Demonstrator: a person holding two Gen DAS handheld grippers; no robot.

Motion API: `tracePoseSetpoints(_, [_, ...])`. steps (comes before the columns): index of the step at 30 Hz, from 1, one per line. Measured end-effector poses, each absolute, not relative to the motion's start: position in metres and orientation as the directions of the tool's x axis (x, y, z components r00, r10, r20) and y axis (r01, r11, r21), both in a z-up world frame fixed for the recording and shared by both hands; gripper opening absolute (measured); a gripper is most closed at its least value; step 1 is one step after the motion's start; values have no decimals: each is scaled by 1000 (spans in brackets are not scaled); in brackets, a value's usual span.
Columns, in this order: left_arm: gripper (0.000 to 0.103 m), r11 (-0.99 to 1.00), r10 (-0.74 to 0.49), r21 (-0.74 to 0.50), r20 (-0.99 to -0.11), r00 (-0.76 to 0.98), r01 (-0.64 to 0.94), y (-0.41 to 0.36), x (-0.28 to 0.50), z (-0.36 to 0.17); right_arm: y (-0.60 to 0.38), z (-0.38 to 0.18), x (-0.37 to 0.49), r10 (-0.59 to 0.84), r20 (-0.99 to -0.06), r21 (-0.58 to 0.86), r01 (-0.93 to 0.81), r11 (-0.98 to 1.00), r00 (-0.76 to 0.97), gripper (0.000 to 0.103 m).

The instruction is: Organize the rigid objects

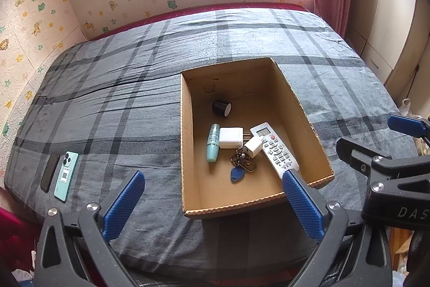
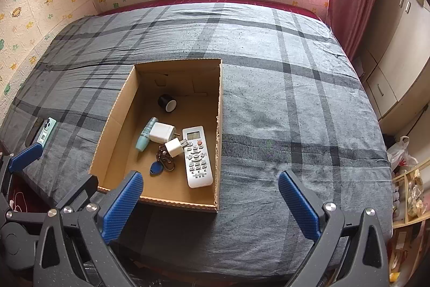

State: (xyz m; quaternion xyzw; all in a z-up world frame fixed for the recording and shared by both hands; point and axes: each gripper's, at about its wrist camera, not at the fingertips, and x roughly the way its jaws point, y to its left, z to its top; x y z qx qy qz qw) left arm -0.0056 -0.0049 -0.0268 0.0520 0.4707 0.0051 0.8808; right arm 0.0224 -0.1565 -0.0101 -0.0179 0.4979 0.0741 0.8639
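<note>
While the remote [image 1: 274,149], chargers [image 1: 230,137], tube [image 1: 212,143] and keys [image 1: 240,166] already lie in the box [image 1: 188,152], two phones [image 1: 65,175] remain on the bed left of the left tongs [image 1: 212,202], both it and the right tongs [image 2: 211,202] wide and empty.

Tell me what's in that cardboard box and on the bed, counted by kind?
Phones: 2 (mint phone, black phone)
Chargers: 2 (larger charger, smaller charger)
Remote: 1
Teal tube: 1
Black cap: 1
Key bunch: 1
Total: 8
</note>
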Motion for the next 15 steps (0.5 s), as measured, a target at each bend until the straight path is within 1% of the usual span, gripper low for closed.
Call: tracePoseSetpoints(15, [103,993,47,98,-826,562,60,-8,1,-31,-152,-15,29,108,-867,43,-143,989,487,103])
